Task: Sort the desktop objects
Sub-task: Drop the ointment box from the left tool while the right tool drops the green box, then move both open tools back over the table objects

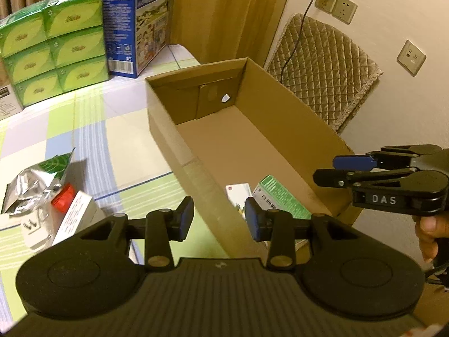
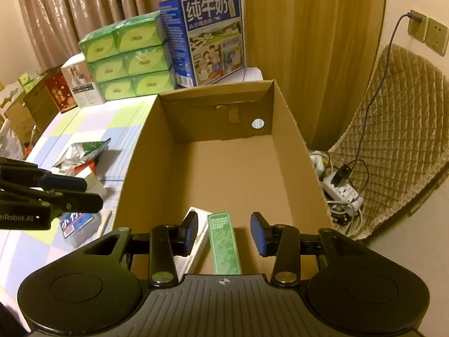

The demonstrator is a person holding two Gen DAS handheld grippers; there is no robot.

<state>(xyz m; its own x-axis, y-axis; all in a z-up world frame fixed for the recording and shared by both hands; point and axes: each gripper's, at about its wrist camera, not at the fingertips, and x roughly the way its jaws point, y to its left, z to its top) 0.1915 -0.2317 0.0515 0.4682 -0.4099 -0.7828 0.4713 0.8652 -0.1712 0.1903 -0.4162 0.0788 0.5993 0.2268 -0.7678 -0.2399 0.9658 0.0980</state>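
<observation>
Brown cardboard box [image 2: 224,168] open-topped on checked tablecloth [image 1: 84,140]; green carton [image 2: 224,243] and white carton [image 2: 193,241] lie at near end, far floor bare. Right gripper [image 2: 224,233] above near rim, jaws apart, empty. Left gripper [image 1: 219,219] over box's left wall, jaws apart, empty. Foil packet [image 1: 36,185] and small boxes [image 1: 73,219] lie left of box.

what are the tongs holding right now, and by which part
Nothing. The left tongs and right tongs are both open and empty; the green box lies loose in the cardboard box below the right ones.
</observation>
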